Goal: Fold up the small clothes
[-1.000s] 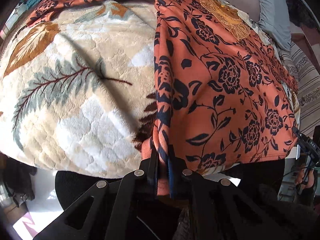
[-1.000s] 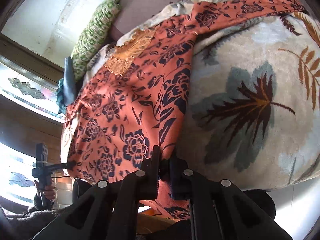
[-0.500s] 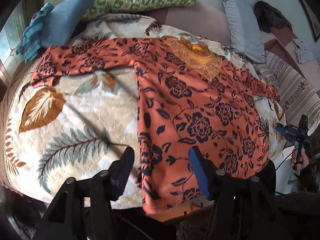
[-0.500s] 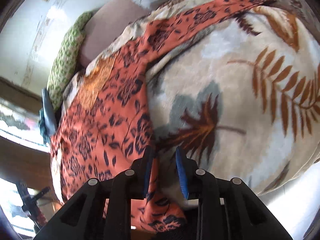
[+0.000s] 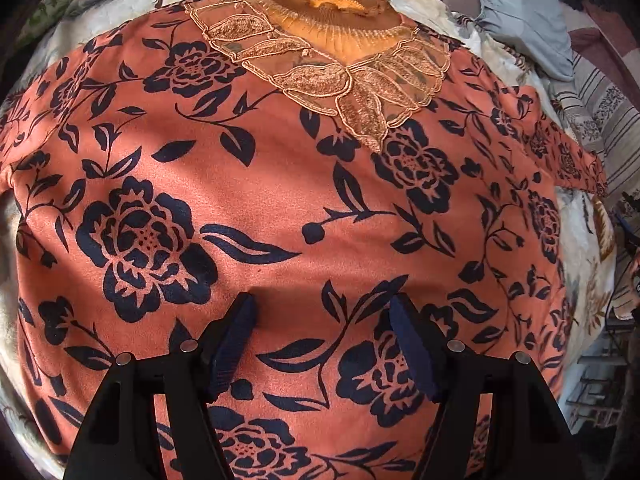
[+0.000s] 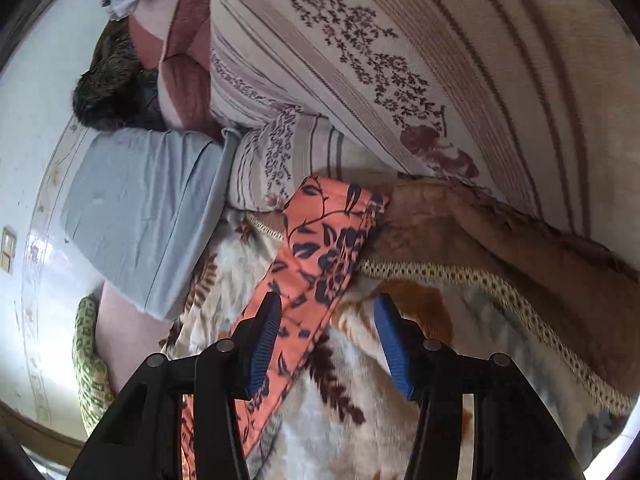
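Observation:
An orange top with dark blue flowers [image 5: 280,184] lies spread flat on a leaf-patterned blanket [image 6: 340,420]. Its lace collar [image 5: 332,56] is at the far end in the left wrist view. My left gripper [image 5: 322,320] is open and empty, low over the middle of the top's body. In the right wrist view one sleeve [image 6: 320,248] of the top runs away from me to its cuff near the striped bedding. My right gripper [image 6: 326,320] is open and empty, with the sleeve lying under its left finger [image 6: 264,336].
A grey-blue pillow [image 6: 140,208] lies left of the sleeve and also shows in the left wrist view [image 5: 524,12]. Striped floral bedding [image 6: 400,60] is piled beyond the cuff. A brown blanket fold [image 6: 500,248] lies to the right. A green patterned pillow [image 6: 90,364] sits at the far left.
Both grippers let go of the top's hem and opened. The left moved forward over the body toward the collar. The right swung out to the sleeve end.

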A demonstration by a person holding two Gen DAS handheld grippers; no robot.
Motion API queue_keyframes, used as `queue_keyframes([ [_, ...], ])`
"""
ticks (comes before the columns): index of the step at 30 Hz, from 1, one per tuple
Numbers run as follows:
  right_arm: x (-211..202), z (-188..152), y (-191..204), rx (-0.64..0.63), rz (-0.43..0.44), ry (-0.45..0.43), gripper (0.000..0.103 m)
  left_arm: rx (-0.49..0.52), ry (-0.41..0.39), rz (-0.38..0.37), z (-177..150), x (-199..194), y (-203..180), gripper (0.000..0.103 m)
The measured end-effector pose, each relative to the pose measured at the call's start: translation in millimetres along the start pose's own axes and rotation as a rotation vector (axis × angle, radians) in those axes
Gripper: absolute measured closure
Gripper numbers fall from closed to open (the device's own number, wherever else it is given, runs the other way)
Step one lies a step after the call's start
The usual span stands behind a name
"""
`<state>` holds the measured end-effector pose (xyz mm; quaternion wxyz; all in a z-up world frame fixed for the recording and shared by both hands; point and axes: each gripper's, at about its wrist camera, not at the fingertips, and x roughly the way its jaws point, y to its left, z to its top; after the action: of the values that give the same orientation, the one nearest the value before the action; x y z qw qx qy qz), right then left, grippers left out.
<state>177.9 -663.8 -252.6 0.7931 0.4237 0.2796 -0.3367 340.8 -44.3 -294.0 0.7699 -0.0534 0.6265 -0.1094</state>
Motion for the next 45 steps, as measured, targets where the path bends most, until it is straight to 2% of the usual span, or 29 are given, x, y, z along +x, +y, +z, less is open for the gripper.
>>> queue_keyframes([
  [1,12,6,-3,0.017,-0.004,0.001,0.052,0.030,-0.025,0.014,-2,-3,-6,0.030],
  [3,37,12,-6,0.048,0.004,0.003,0.052,0.061,-0.019,0.024,-4,-1,-13,0.027],
  [7,72,13,-5,0.022,-0.014,0.022,0.054,0.048,-0.021,-0.003,-5,0,-14,0.021],
  [8,81,12,-4,0.005,-0.040,0.041,0.058,0.045,-0.020,-0.005,-4,2,-13,0.020],
  [10,92,9,-4,-0.012,-0.059,0.069,0.088,0.050,-0.019,-0.003,-2,7,-10,0.019],
  [11,91,8,-1,-0.027,-0.039,0.063,0.098,0.052,-0.019,-0.003,-2,8,-10,0.019],
  [14,71,1,22,-0.109,0.036,-0.016,0.098,0.039,-0.017,-0.032,7,11,-3,0.020],
  [19,44,-37,99,-0.338,0.143,0.013,0.098,-0.036,-0.009,-0.131,8,-6,21,0.023],
  [23,31,-101,177,-0.506,0.274,0.091,0.098,-0.048,-0.057,-0.131,1,-32,44,0.024],
  [26,29,-166,237,-0.624,0.365,0.172,0.098,-0.069,-0.097,-0.148,-6,-53,65,0.024],
  [30,29,-270,303,-0.714,0.477,0.302,0.098,-0.116,-0.148,-0.151,-19,-78,101,0.023],
  [33,39,-357,343,-0.791,0.508,0.422,0.097,-0.171,-0.180,-0.150,-31,-95,131,0.023],
  [38,55,-495,377,-0.909,0.481,0.598,0.093,-0.273,-0.211,-0.157,-55,-116,172,0.023],
  [40,59,-541,379,-0.977,0.428,0.652,0.083,-0.300,-0.213,-0.162,-60,-119,182,0.023],
  [41,59,-558,378,-1.018,0.397,0.676,0.075,-0.309,-0.214,-0.167,-61,-119,185,0.023],
  [43,51,-577,375,-1.065,0.394,0.705,0.075,-0.317,-0.217,-0.174,-58,-120,187,0.023],
  [45,36,-573,369,-1.063,0.431,0.718,0.071,-0.316,-0.213,-0.181,-48,-116,182,0.023],
])
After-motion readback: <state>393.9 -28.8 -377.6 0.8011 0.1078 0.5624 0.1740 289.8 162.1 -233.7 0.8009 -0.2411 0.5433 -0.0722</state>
